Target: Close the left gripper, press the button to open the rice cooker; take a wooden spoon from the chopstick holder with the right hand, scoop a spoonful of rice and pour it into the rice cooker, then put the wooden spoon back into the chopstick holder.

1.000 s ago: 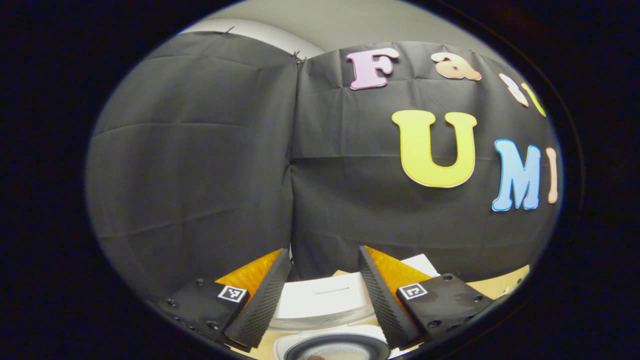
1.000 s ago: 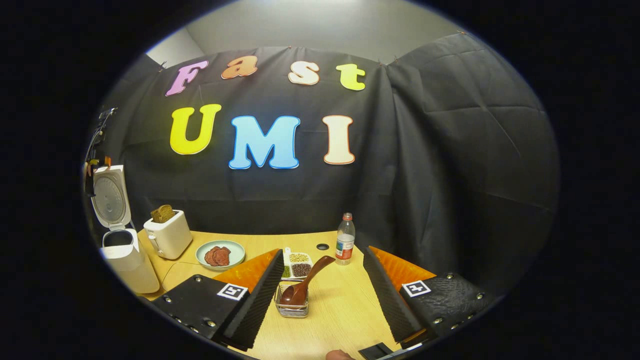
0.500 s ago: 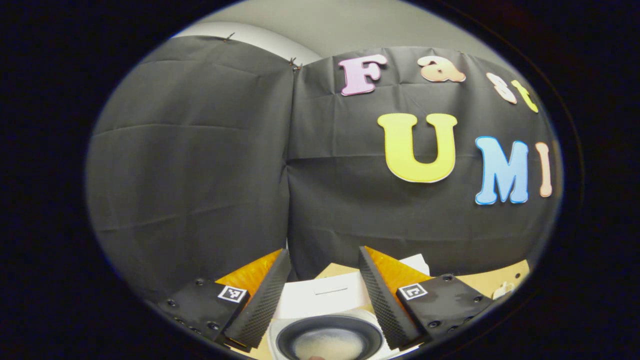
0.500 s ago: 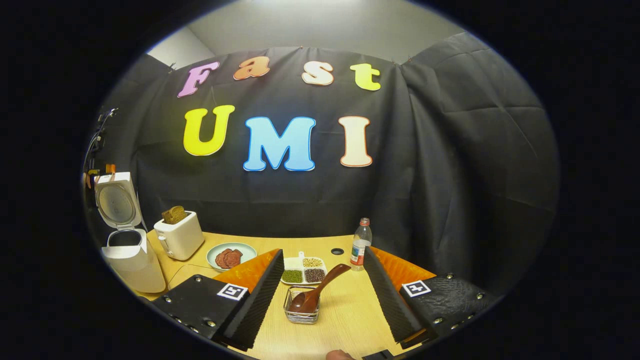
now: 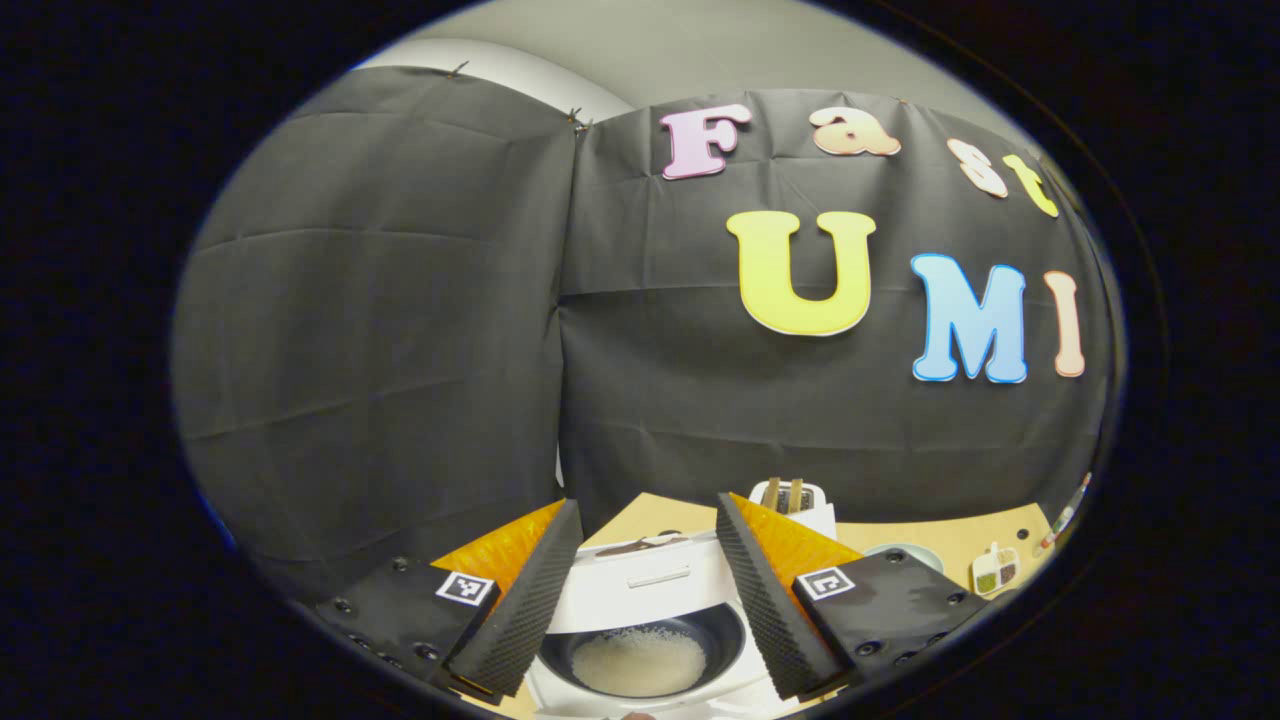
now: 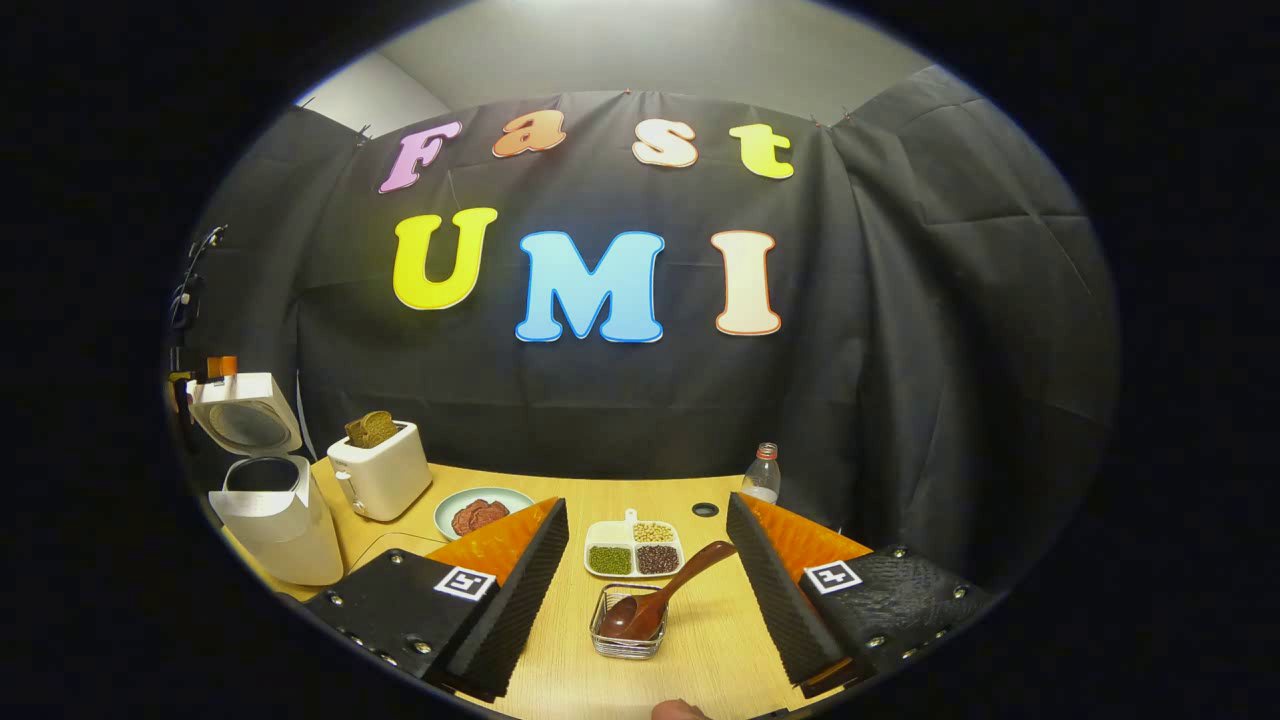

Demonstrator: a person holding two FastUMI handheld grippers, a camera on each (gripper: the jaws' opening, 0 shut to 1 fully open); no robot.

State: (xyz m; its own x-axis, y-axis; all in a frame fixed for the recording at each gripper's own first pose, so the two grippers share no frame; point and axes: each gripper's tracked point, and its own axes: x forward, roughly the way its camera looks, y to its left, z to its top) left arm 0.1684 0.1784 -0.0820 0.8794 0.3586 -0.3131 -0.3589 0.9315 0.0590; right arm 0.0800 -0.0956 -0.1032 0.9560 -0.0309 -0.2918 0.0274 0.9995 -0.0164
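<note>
Now | left hand-held gripper wide apart (empty) | seemingly above rice cooker

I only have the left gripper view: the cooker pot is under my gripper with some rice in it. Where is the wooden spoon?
Observer: In the right gripper view, the wooden spoon sits in the wire chopstick holder, bowl down, with its handle leaning up to the right.
Operator: Is the right gripper on it?
Observer: No. The right gripper is open and short of the holder, with nothing between its fingers.
Operator: Is anything close to the holder?
Observer: A divided dish lies just behind it, and a bottle stands farther back on the right.
</note>
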